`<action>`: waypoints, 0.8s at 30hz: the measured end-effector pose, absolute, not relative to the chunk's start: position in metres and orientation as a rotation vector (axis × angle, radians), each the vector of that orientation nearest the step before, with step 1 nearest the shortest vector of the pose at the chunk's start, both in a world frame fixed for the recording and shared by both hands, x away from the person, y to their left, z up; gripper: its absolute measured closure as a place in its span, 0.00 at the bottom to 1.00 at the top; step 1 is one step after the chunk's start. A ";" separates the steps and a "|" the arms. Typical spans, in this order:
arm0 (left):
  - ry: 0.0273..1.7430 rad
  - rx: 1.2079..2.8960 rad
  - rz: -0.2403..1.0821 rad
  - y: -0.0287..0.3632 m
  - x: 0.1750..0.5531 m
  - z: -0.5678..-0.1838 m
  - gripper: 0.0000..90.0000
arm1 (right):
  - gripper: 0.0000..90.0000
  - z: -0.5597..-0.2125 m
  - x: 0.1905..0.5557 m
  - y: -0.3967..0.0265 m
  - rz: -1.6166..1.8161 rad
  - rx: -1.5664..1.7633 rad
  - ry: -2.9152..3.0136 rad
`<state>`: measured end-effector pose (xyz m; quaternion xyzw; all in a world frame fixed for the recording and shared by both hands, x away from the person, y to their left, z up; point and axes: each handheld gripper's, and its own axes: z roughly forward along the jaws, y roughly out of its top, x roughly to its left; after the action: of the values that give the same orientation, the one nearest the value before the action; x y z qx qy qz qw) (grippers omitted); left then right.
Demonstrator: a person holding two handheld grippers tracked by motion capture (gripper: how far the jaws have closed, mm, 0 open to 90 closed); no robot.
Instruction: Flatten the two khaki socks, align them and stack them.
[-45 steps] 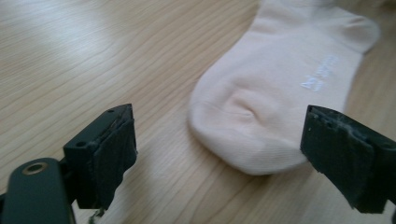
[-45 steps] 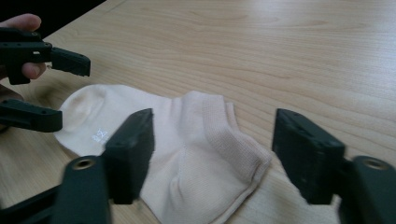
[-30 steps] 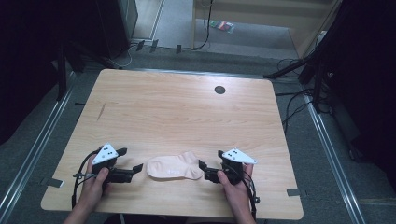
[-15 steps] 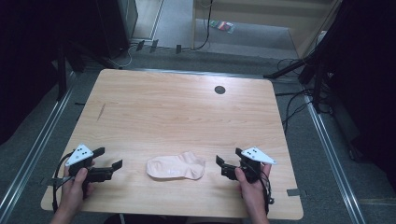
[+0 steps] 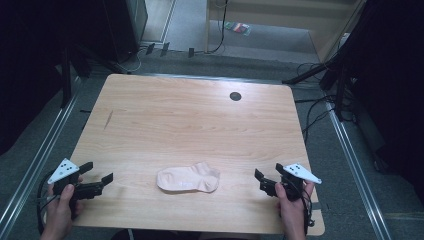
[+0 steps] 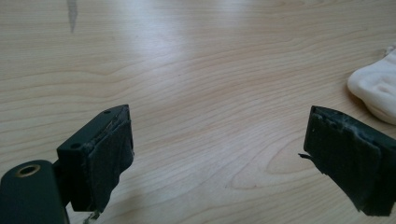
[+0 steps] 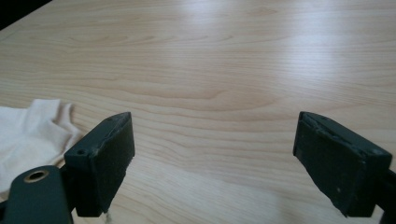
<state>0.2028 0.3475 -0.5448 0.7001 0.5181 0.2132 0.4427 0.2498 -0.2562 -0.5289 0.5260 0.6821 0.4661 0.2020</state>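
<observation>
A pale pink ankle sock point(image 5: 188, 178) lies flat near the front edge of the wooden table point(image 5: 190, 120), its toe to the left. My left gripper point(image 5: 98, 172) sits at the front left, well clear of the sock, jaws wide apart and empty. In the left gripper view point(image 6: 217, 135) the sock's toe point(image 6: 376, 88) shows at the right edge. My right gripper point(image 5: 268, 175) is held at the front right, also open with nothing in it. Its own view point(image 7: 212, 140) shows the sock's cuff point(image 7: 28, 130) at the lower left.
A small dark round hole point(image 5: 235, 96) sits near the table's far edge and a short dark mark point(image 5: 108, 119) at its left. Cables point(image 5: 320, 112) and dark stands point(image 5: 340, 80) lie on the floor beyond the right side.
Both grippers have drawn away from the sock, the left one to the left and the right one to the right. The sock now lies alone between them.
</observation>
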 end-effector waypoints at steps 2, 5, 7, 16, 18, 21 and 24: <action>1.289 1.733 0.531 0.349 0.202 -0.545 0.10 | 0.14 -0.530 0.249 -0.259 1.293 1.475 1.900; 1.303 1.717 0.543 0.355 0.201 -0.545 0.10 | 0.14 -0.531 0.247 -0.268 1.273 1.491 1.889; 1.308 1.711 0.548 0.357 0.200 -0.544 0.10 | 0.14 -0.533 0.246 -0.274 1.259 1.495 1.881; 1.333 1.723 0.566 0.367 0.195 -0.548 0.10 | 0.14 -0.541 0.238 -0.301 1.207 1.537 1.851; 1.341 1.719 0.566 0.371 0.193 -0.548 0.10 | 0.14 -0.542 0.236 -0.306 1.197 1.552 1.844; 1.354 1.709 0.576 0.375 0.191 -0.548 0.10 | 0.14 -0.543 0.233 -0.312 1.189 1.568 1.836; 1.373 1.692 0.590 0.385 0.187 -0.549 0.10 | 0.14 -0.545 0.229 -0.320 1.171 1.584 1.821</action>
<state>0.1874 0.3846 -0.5486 0.6775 0.5497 0.2362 0.4277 0.2290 -0.3205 -0.5452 0.5748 0.6611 0.4251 0.2275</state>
